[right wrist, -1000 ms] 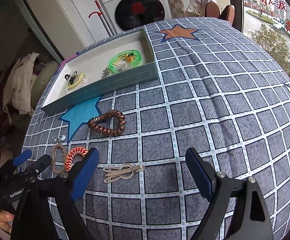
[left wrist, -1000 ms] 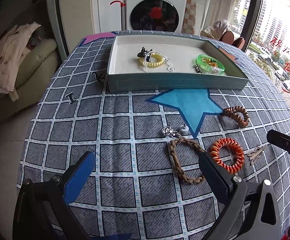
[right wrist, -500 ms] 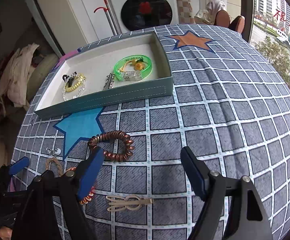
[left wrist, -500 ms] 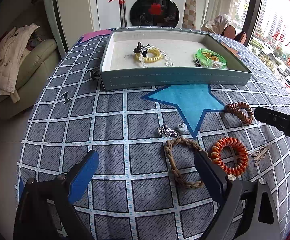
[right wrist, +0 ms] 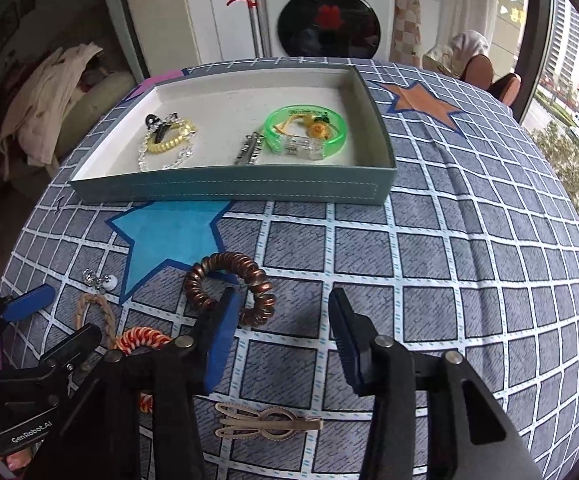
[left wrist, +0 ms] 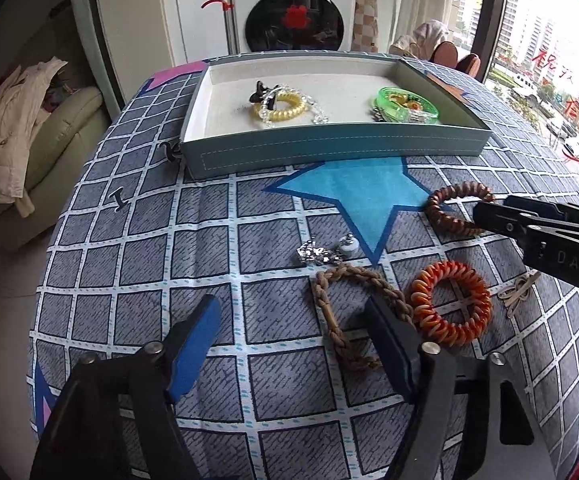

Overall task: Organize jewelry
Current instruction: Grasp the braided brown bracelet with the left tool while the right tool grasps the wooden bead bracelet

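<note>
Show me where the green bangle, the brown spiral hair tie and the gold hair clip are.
green bangle (right wrist: 339, 142): right wrist view, right rim.
brown spiral hair tie (right wrist: 197, 286): right wrist view, left coils.
gold hair clip (right wrist: 273, 425): right wrist view, middle ring.

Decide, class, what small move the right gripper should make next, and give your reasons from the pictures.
Probably ease the right gripper a little forward and down, then close on the brown coil hair tie. Its jaws are open, its left finger already lies over the tie's near edge, and the tie lies outside the tray, which already holds the yellow coil tie and green bangle.
</note>
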Demonstrator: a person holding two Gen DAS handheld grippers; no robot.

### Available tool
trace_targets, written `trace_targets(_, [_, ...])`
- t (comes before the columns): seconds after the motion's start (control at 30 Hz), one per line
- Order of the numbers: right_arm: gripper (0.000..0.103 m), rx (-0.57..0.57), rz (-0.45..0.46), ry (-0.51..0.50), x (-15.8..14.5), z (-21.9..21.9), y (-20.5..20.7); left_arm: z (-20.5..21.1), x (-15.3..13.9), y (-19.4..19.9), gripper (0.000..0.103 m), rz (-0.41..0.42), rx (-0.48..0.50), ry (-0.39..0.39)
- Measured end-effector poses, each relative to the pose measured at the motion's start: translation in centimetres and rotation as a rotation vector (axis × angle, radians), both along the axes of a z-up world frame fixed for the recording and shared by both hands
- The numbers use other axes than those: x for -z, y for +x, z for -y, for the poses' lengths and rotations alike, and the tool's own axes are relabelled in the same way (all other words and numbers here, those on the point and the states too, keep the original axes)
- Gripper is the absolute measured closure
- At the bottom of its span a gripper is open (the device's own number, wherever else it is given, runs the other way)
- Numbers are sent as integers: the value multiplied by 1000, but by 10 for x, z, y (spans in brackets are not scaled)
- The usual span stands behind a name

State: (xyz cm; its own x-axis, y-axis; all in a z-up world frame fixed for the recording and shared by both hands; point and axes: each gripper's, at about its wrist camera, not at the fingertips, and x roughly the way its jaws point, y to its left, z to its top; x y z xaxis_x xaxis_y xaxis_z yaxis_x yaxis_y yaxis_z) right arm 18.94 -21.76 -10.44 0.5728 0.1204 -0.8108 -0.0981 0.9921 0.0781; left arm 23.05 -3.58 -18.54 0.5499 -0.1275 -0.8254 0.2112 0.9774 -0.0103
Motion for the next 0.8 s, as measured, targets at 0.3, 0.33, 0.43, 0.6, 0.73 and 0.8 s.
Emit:
trace_targets(0.3, [89,-37,-9,32,-2,-5,1,8,-8,-7,50,7,69,-6])
trace_targets(0.33, [89,-34,-10,37,-2,-4,0,9,-8,-8,55,8,78,-7])
trace_targets(0.43, [89,-21,-17,67,-2,-1,-3,11,-9,-9,74,9,99,-16])
trace_targets(0.6, [89,-4,-9,87,-4,4,-11,-2,-10,-9,78,-22,104,-128])
trace_targets(0.73, [89,-1,5,102,-10,8,-17,-13,-14,-13,78,-33,90,-176])
trace_targets(0.8, [89,-2,12,109,-13,10,-19,-18,-20,-15,78,-29,84,-193])
